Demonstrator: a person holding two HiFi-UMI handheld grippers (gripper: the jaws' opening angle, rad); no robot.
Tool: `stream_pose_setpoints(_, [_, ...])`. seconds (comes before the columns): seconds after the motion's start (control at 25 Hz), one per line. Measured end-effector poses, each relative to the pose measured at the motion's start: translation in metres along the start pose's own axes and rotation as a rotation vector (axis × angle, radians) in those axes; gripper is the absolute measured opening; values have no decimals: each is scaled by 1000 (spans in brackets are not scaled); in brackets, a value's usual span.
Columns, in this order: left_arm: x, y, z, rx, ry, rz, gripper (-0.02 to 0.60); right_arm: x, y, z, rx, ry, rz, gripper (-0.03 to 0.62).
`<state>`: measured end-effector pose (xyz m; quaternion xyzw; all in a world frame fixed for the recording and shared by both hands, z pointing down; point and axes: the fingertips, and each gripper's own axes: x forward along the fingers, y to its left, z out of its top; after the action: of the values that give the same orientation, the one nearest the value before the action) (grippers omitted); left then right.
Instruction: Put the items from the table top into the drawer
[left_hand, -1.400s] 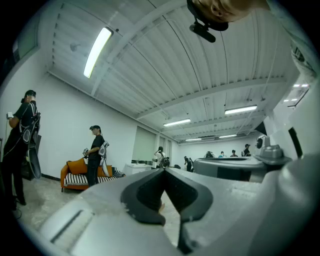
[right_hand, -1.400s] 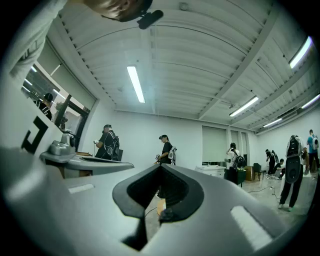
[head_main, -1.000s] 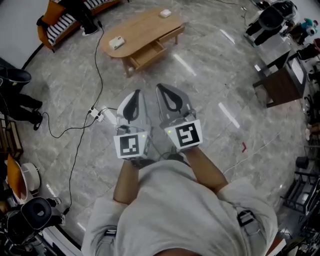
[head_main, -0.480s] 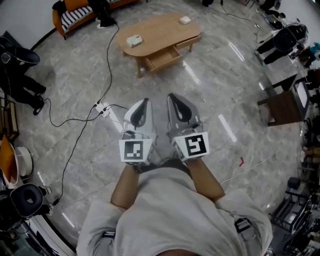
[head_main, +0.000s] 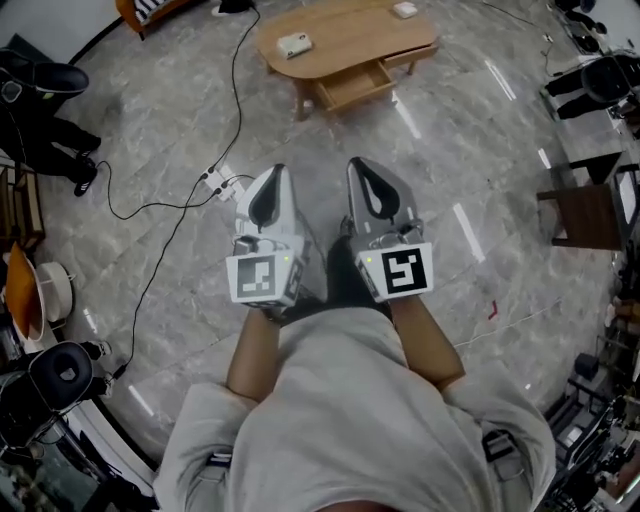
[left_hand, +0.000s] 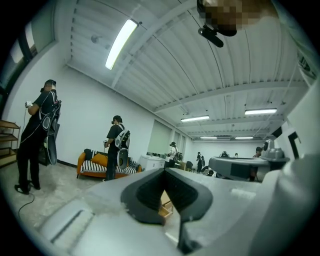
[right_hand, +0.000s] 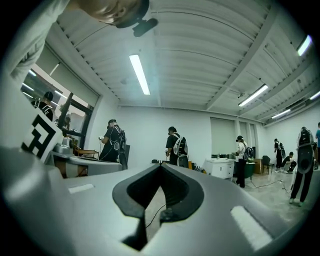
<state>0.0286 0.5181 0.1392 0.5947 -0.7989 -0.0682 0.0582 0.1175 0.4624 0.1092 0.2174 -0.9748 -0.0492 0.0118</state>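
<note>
The oval wooden table (head_main: 350, 50) stands far ahead on the marble floor, its drawer (head_main: 355, 87) pulled open on the near side. Two small white items lie on top, one at the left end (head_main: 294, 44) and one at the right end (head_main: 405, 10). My left gripper (head_main: 276, 172) and right gripper (head_main: 358, 165) are held side by side at waist height, well short of the table. Both are shut with nothing in them. In the left gripper view the left gripper (left_hand: 164, 172) points level, and a bit of the wooden drawer (left_hand: 165, 206) shows under the meeting jaws. The right gripper (right_hand: 160, 167) looks across the room.
A power strip (head_main: 215, 180) and a black cable (head_main: 165, 250) lie on the floor ahead to the left. A dark side table (head_main: 590, 215) stands at the right and an office chair (head_main: 45, 80) at the left. Several people stand further off, near a striped sofa (left_hand: 97, 162).
The table has slid right and up in the head view as I walk over the floor. Both grippers keep side by side and stay shut.
</note>
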Motion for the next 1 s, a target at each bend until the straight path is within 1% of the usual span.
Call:
stream_pose_setpoints(0.12, [33, 7, -4, 10, -8, 4, 18, 37, -21, -6, -28, -8, 26, 8])
stream_pose_setpoints(0.2, [61, 13, -7, 29, -1, 11, 18, 65, -38, -13, -18, -13, 42, 8])
stream_pose_setpoints(0.36, [124, 22, -13, 35, 28, 31, 18, 118, -78, -33, 28, 15, 74, 8])
stream_pose_setpoints(0.56, [199, 14, -36, 18, 92, 52, 18, 160, -137, -62, 60, 67, 106, 8])
stream_pose_setpoints(0.68, [236, 4, -52, 30, 131, 41, 18, 176, -167, -74, 65, 87, 112, 8])
stream_pose_setpoints(0.84, [276, -7, -73, 87, 202, -1, 18, 194, -198, -71, 39, 85, 116, 6])
stream_pose_setpoints(1.0, [312, -6, -66, 112, 198, -28, 18, 216, -223, -69, 41, 79, 95, 6])
